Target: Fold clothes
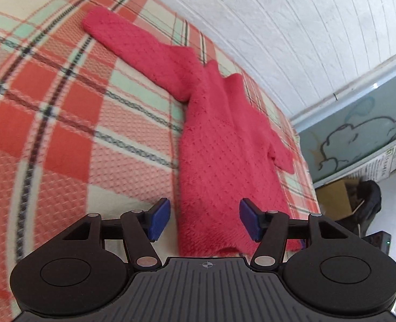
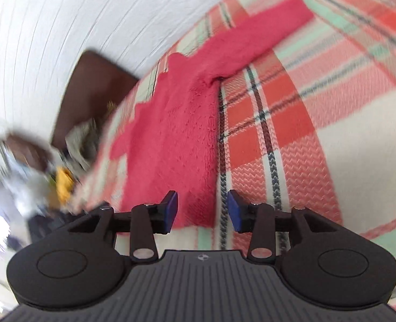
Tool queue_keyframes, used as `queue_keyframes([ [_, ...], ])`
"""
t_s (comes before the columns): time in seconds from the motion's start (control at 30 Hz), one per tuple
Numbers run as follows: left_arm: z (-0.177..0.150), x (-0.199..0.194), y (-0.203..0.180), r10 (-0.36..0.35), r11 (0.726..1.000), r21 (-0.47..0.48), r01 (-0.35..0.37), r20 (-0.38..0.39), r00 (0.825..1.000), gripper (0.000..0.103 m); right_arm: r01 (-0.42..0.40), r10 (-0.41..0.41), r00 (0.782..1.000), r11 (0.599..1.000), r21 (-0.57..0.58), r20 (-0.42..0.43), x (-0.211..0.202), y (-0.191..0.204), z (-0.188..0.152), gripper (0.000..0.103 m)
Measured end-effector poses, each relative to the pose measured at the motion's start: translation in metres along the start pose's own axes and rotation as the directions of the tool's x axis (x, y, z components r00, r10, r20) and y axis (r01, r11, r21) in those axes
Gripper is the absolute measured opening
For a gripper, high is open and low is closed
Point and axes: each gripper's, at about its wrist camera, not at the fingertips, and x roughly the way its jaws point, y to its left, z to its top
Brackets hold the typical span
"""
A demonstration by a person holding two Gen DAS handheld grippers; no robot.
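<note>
- Both views: bright, even daylight; shadows soft and faint.
- Both views: strong fisheye bending; the white wall [image 1: 278,26] boards curve, and the corners go dark.
- Left wrist view: mostly sharp; the plaid blanket [image 1: 50,120] smears slightly at the left edge.
- Right wrist view: heavy motion blur at the left, where clutter [image 2: 63,161] is unreadable; blown-out glare at the lower left edge.
- Right wrist view: the red sweater [image 2: 176,134] knit is softened.

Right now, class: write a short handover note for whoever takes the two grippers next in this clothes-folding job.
Left gripper: open, holding nothing, at the near hem of the red sweater.
Right gripper: open, holding nothing, at the sweater's other hem corner.
Sweater lies on the plaid blanket, one long sleeve stretched out sideways.
Done: garment laid out.
Left: fold the sleeves in, then the body.
</note>
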Motion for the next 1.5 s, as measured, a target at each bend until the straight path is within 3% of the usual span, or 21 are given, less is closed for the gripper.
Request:
queue_keyframes([
  [0.07, -0.001, 0.008, -0.003, -0.029, 1.0, 0.006, 0.029, -0.013, 0.999, 0.069, -0.053, 0.054, 0.999, 0.995, 0.081, -0.008, 0.008, -0.009, 0.003, 0.043],
  [0.1, -0.003, 0.01, -0.006, -0.023, 1.0, 0.02, 0.023, -0.014, 1.0, 0.048, -0.065, 0.067, 0.998, 0.992, 0.104, -0.014, 0.012, -0.012, 0.004, 0.036],
  [0.17, -0.007, 0.012, -0.01, -0.011, 0.999, 0.041, 0.013, -0.034, 0.999, 0.01, -0.074, 0.08, 0.996, 0.986, 0.147, -0.037, 0.02, -0.017, 0.006, 0.009],
  [0.3, -0.013, -0.002, -0.015, 0.004, 0.997, 0.079, -0.002, -0.023, 1.0, 0.006, -0.146, 0.15, 0.988, 0.98, 0.135, -0.02, 0.008, -0.014, 0.006, 0.006],
  [0.37, -0.016, -0.008, -0.018, 0.02, 0.994, 0.105, -0.018, -0.023, 1.0, 0.001, -0.104, 0.109, 0.994, 0.988, 0.117, -0.03, 0.006, -0.014, 0.006, 0.006],
  [0.47, -0.021, -0.004, -0.007, 0.047, 0.996, 0.082, -0.044, -0.04, 0.998, 0.0, -0.041, 0.047, 0.997, 0.993, 0.115, -0.054, 0.01, -0.021, 0.001, 0.005],
  [0.53, -0.024, -0.004, 0.001, 0.048, 0.997, 0.054, -0.046, -0.046, 0.998, 0.002, -0.055, 0.062, 0.997, 0.99, 0.133, -0.044, 0.007, -0.024, 0.0, 0.005],
  [0.57, -0.024, -0.006, 0.003, 0.04, 0.998, 0.042, -0.038, -0.047, 0.998, 0.023, -0.053, 0.059, 0.997, 0.99, 0.13, -0.043, 0.006, -0.024, 0.001, 0.007],
  [0.63, -0.02, -0.015, 0.003, 0.043, 0.998, 0.044, -0.041, -0.036, 0.998, 0.031, -0.048, 0.053, 0.998, 0.991, 0.124, -0.041, 0.002, -0.023, 0.002, 0.011],
  [0.67, -0.016, -0.021, 0.001, 0.049, 0.997, 0.052, -0.048, -0.019, 0.999, 0.042, -0.044, 0.046, 0.999, 0.993, 0.113, -0.022, -0.003, -0.021, 0.006, 0.016],
  [0.7, -0.011, -0.028, 0.0, 0.061, 0.996, 0.058, -0.062, 0.019, 0.998, 0.058, -0.039, 0.04, 0.999, 0.994, 0.101, -0.001, -0.008, -0.019, 0.01, 0.028],
  [0.73, -0.003, -0.034, -0.002, 0.075, 0.995, 0.058, -0.079, 0.069, 0.995, 0.063, -0.035, 0.033, 0.999, 0.995, 0.089, 0.02, -0.013, -0.018, 0.014, 0.039],
  [0.77, 0.008, -0.037, -0.002, 0.096, 0.993, 0.056, -0.104, 0.124, 0.988, 0.066, -0.028, 0.024, 0.998, 0.997, 0.07, 0.051, -0.016, -0.015, 0.022, 0.04],
  [0.87, 0.043, -0.041, 0.001, 0.165, 0.982, 0.045, -0.185, 0.285, 0.944, 0.073, -0.009, 0.005, 0.991, 1.0, 0.026, 0.137, -0.017, -0.009, 0.05, 0.041],
  [0.97, 0.082, -0.034, 0.009, 0.265, 0.955, 0.017, -0.297, 0.407, 0.874, 0.076, 0.044, -0.041, 0.981, 0.999, -0.012, 0.188, -0.01, -0.01, 0.081, 0.045],
  [1.07, 0.115, -0.025, 0.025, 0.374, 0.915, -0.035, -0.401, 0.445, 0.814, 0.078, 0.1, -0.099, 0.97, 0.995, 0.003, 0.221, -0.008, -0.021, 0.106, 0.053],
  [1.13, 0.132, -0.019, 0.038, 0.387, 0.917, -0.082, -0.389, 0.411, 0.825, 0.078, 0.109, -0.116, 0.968, 0.993, 0.04, 0.223, -0.004, -0.032, 0.118, 0.054],
  [1.23, 0.143, -0.009, 0.052, 0.429, 0.901, -0.12, -0.416, 0.38, 0.819, 0.078, 0.082, -0.104, 0.975, 0.99, 0.116, 0.198, 0.005, -0.049, 0.127, 0.054],
  [1.33, 0.147, 0.0, 0.065, 0.415, 0.91, -0.14, -0.391, 0.35, 0.84, 0.078, 0.048, -0.08, 0.982, 0.982, 0.182, 0.173, 0.018, -0.063, 0.129, 0.054],
  [1.4, 0.147, 0.005, 0.065, 0.404, 0.914, -0.13, -0.383, 0.357, 0.842, 0.079, 0.032, -0.069, 0.98, 0.979, 0.199, 0.184, 0.026, -0.067, 0.13, 0.051],
  [1.5, 0.147, 0.014, 0.063, 0.344, 0.938, -0.089, -0.335, 0.335, 0.877, 0.077, 0.017, -0.067, 0.971, 0.977, 0.212, 0.229, 0.035, -0.068, 0.136, 0.051],
])
